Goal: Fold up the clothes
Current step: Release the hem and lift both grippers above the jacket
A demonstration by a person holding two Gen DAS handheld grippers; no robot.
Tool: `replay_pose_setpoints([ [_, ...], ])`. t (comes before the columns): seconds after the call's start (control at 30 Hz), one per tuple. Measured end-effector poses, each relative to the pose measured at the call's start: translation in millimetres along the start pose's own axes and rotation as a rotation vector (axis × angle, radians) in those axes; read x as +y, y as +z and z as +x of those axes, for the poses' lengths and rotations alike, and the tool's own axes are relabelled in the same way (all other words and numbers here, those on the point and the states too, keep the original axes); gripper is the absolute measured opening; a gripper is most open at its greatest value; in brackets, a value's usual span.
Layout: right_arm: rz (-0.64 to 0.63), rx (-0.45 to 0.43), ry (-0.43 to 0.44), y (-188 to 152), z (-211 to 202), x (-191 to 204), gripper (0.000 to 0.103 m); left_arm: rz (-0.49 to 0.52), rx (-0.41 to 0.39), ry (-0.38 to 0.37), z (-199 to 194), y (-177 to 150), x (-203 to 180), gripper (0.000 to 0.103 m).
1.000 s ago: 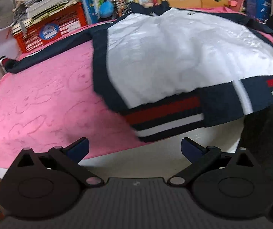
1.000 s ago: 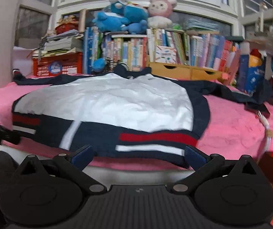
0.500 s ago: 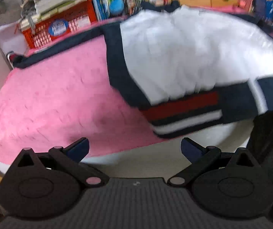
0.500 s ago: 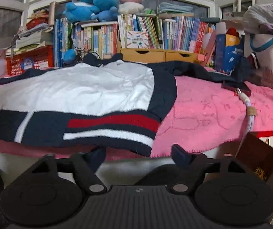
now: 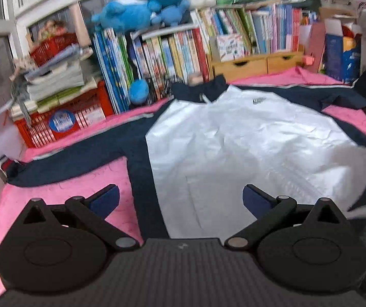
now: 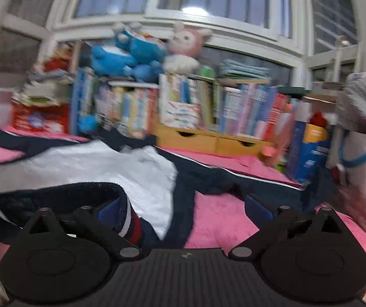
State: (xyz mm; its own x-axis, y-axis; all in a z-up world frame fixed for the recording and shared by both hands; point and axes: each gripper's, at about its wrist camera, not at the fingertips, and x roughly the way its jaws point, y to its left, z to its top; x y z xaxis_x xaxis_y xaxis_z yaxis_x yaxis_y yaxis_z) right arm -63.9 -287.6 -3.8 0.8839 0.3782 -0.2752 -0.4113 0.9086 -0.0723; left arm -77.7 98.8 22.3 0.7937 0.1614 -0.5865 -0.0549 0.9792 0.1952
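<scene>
Hovering over the jacket (image 5: pixel 247 148) spread on the pink bed cover (image 5: pixel 55 194), left tool (image 5: pixel 180 199) is wide open, empty. Right wrist view: right tool (image 6: pixel 183 211) wide open, striped hem (image 6: pixel 129 220) bunched against its left finger, not clamped.

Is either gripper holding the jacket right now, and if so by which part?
Nothing is held. The left gripper and the right gripper are both open; the jacket's striped hem lies bunched against the right gripper's left finger, unclamped.
</scene>
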Motion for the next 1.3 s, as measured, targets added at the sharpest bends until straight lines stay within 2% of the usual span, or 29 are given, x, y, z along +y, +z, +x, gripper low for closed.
replay_pose_setpoints([
  [0.1, -0.055, -0.006, 0.156, -3, -13, -20, 0.101, -0.002, 0.06, -0.001, 18, -6, 1, 0.103],
  [0.2, -0.105, 0.011, 0.187, -6, -18, -30, 0.101, 0.003, 0.109, 0.005, 34, -6, 0, 0.103],
  [0.3, -0.077, 0.056, 0.256, -9, -19, -42, 0.101, 0.032, 0.107, -0.009, 41, -4, -4, 0.103],
  [0.4, -0.045, 0.103, 0.323, -13, -32, -53, 0.101, 0.068, 0.134, 0.014, 57, -9, -4, 0.103],
  [0.5, -0.016, 0.076, 0.283, -6, -42, -64, 0.103, 0.045, 0.196, 0.008, 74, -15, 3, 0.103],
  [0.57, 0.05, 0.063, 0.228, 6, -10, -68, 0.103, 0.015, 0.223, -0.012, 82, -12, 7, 0.103],
  [0.67, 0.148, 0.045, 0.145, 24, 39, -75, 0.103, 0.001, 0.193, -0.027, 81, 5, 6, 0.103],
  [0.73, 0.202, 0.037, 0.097, 36, 73, -78, 0.094, -0.004, 0.16, -0.042, 83, 17, 3, 0.103],
  [0.8, 0.192, 0.05, 0.107, 49, 125, -67, 0.092, -0.015, 0.144, -0.061, 88, 24, -3, 0.103],
  [0.87, 0.189, 0.088, 0.117, 58, 178, -50, 0.087, -0.019, 0.149, -0.067, 99, 25, -9, 0.103],
  [0.93, 0.196, 0.148, 0.097, 61, 220, -34, 0.077, -0.023, 0.169, -0.066, 109, 23, -14, 0.103],
  [1.07, 0.281, 0.296, 0.02, 46, 279, -49, 0.076, -0.027, 0.214, -0.072, 124, 13, -17, 0.103],
  [1.2, 0.284, 0.383, -0.073, 23, 291, -68, 0.07, -0.064, 0.203, -0.097, 126, 8, -9, 0.103],
  [1.27, 0.279, 0.333, -0.183, 22, 269, -82, 0.073, -0.087, 0.194, -0.116, 126, 6, -4, 0.103],
  [1.3, 0.276, 0.307, -0.237, 22, 258, -90, 0.08, -0.098, 0.185, -0.125, 126, 5, -2, 0.103],
])
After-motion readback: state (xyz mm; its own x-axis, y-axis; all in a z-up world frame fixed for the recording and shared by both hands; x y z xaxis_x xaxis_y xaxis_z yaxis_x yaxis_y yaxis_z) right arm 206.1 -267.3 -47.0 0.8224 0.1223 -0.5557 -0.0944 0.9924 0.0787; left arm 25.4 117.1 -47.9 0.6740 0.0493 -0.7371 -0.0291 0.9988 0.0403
